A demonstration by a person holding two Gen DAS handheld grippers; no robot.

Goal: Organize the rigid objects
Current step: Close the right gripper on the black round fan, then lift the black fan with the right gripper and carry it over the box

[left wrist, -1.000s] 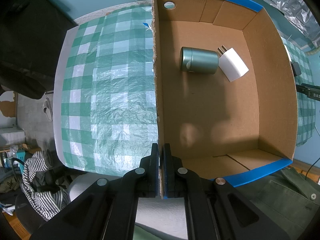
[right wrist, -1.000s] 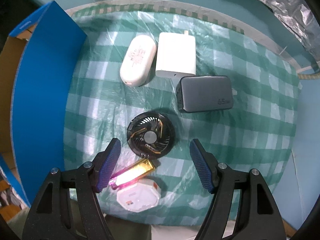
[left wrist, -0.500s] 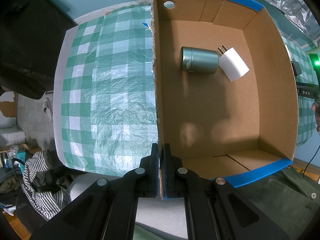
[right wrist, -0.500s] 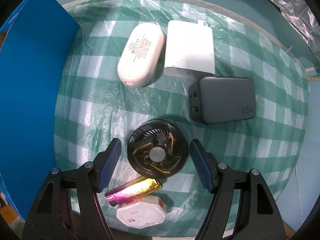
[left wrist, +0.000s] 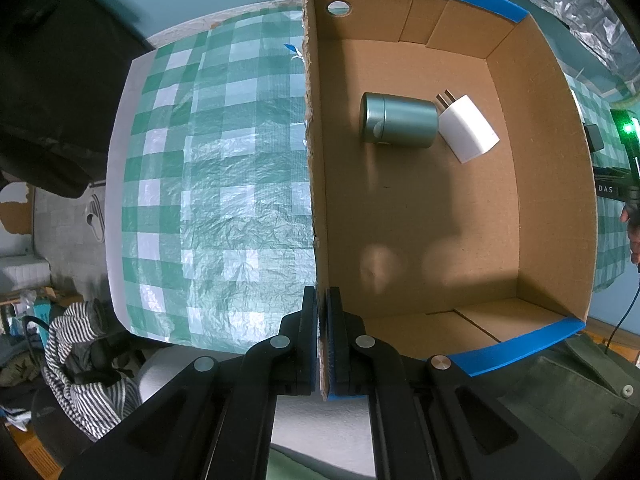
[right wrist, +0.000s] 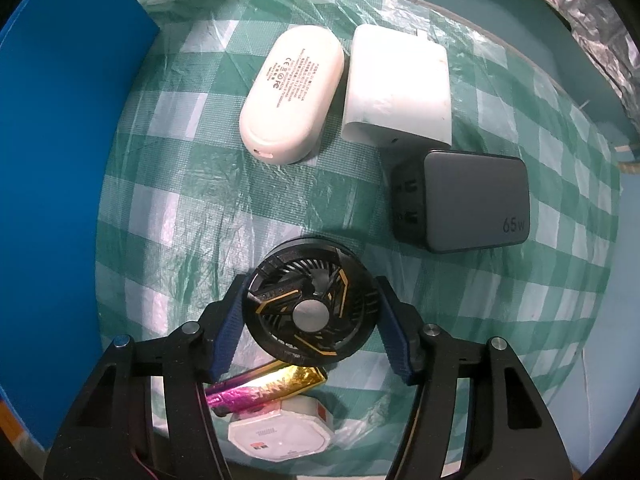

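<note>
My left gripper (left wrist: 322,300) is shut on the left wall of a cardboard box (left wrist: 314,160) with blue edges. On the box floor lie a green metal cylinder (left wrist: 398,124) and a white plug adapter (left wrist: 468,134). In the right wrist view my right gripper (right wrist: 310,284) points down over a round black fan (right wrist: 312,312) with gold trim, flat on the checked cloth. Its jaws are closing with the fan between them, and the blue pads (right wrist: 228,332) stand close beside the rim, a thin gap still showing.
Beyond the fan lie a white oval case (right wrist: 292,92), a white charger (right wrist: 396,88) and a dark grey charger (right wrist: 468,200). A pink-gold bar (right wrist: 268,388) and a white hexagonal item (right wrist: 280,428) sit behind the fan. The box's blue wall (right wrist: 60,160) rises at the left.
My right gripper has sunk toward the table, so that the fan now sits between its fingers, and the jaws have narrowed. The left gripper and the box have not moved.
</note>
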